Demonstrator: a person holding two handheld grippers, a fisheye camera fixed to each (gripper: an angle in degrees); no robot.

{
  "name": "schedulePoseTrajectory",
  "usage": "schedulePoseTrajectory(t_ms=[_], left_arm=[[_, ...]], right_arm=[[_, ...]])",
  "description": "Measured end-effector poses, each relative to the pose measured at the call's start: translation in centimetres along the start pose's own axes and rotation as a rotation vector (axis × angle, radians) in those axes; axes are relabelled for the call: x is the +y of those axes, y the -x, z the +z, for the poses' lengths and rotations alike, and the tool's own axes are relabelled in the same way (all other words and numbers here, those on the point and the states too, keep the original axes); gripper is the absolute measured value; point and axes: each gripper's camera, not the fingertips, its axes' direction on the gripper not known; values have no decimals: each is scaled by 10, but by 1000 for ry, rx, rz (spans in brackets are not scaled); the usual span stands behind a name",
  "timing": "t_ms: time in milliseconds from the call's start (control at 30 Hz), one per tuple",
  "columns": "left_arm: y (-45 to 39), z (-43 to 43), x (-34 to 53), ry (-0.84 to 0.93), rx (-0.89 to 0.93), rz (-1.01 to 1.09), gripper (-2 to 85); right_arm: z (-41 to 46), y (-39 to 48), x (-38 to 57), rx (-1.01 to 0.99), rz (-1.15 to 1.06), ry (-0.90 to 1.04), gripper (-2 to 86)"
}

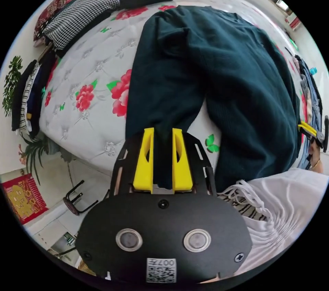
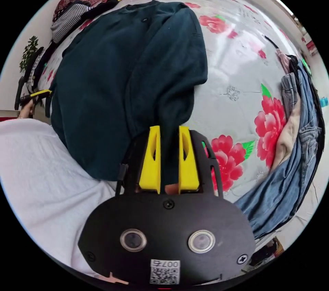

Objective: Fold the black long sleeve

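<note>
Spread on the flowered bed (image 1: 92, 74), the black long sleeve (image 1: 219, 74) is clamped at six o'clock by the left gripper (image 1: 162, 133) and the right gripper (image 2: 169, 131), so both cuffs should be carried across evenly.

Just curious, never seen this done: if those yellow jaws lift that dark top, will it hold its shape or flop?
Probably flop: the long sleeve top already drapes in soft folds on the bed. It looks thick, so likely weighty, unlikely slippery.
</note>
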Motion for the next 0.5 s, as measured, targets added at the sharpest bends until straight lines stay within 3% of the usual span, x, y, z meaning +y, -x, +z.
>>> schedulePoseTrajectory(t_ms=[100, 167, 300, 400, 500], left_arm=[[26, -3, -22, 54, -292, -18, 6], [56, -16, -23, 24, -317, -114, 2], [116, -53, 23, -174, -121, -391, 1], [117, -56, 78, -287, 36, -477, 1], [85, -43, 126, -352, 245, -416, 25]], right_arm=[[-30, -36, -6, 192, 43, -19, 46], [-70, -91, -1, 364, 199, -80, 39], [-117, -176, 36, 251, 503, -152, 44], [-122, -176, 60, 119, 493, -242, 55], [-97, -144, 76, -174, 318, -274, 65]])
